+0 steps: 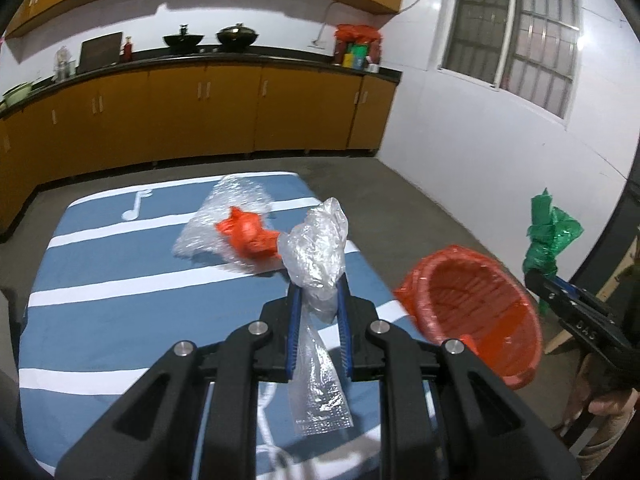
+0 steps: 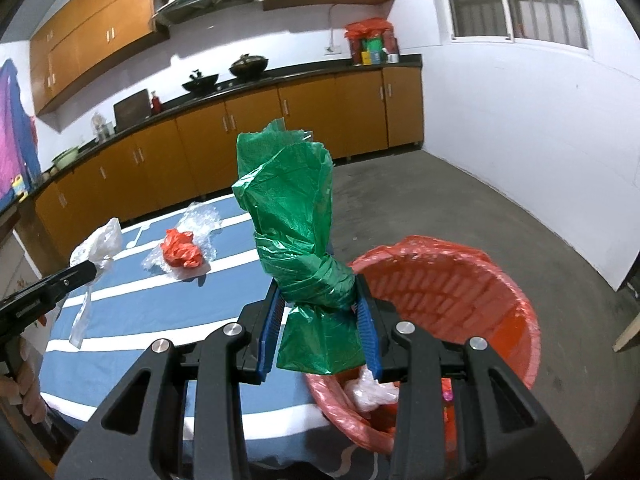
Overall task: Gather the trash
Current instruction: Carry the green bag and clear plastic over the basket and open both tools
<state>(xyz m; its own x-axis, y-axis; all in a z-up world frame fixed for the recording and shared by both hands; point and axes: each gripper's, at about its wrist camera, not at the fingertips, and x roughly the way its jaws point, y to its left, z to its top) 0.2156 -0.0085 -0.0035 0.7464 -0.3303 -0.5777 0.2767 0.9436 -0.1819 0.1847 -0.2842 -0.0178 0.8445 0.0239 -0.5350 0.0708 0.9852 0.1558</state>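
My left gripper [image 1: 319, 292] is shut on a crumpled clear plastic bag [image 1: 316, 252] and holds it above the blue striped table [image 1: 100, 312]; the same gripper [image 2: 94, 270] and clear bag [image 2: 98, 246] show at the left of the right wrist view. My right gripper [image 2: 320, 300] is shut on a twisted green plastic bag [image 2: 292, 216], just left of the red-lined bin [image 2: 500, 292]; from the left wrist view the green bag [image 1: 548, 236] hangs beyond the bin [image 1: 480, 300]. On the table lie a sheet of bubble wrap [image 1: 228, 208] and a red plastic wad [image 1: 248, 236].
White trash [image 2: 370, 392] lies inside the bin. Wooden cabinets with a dark counter [image 1: 200, 64] run along the far wall, with woks and bottles on top. Grey concrete floor [image 2: 460, 208] stretches right of the table to a white wall with a barred window [image 1: 512, 32].
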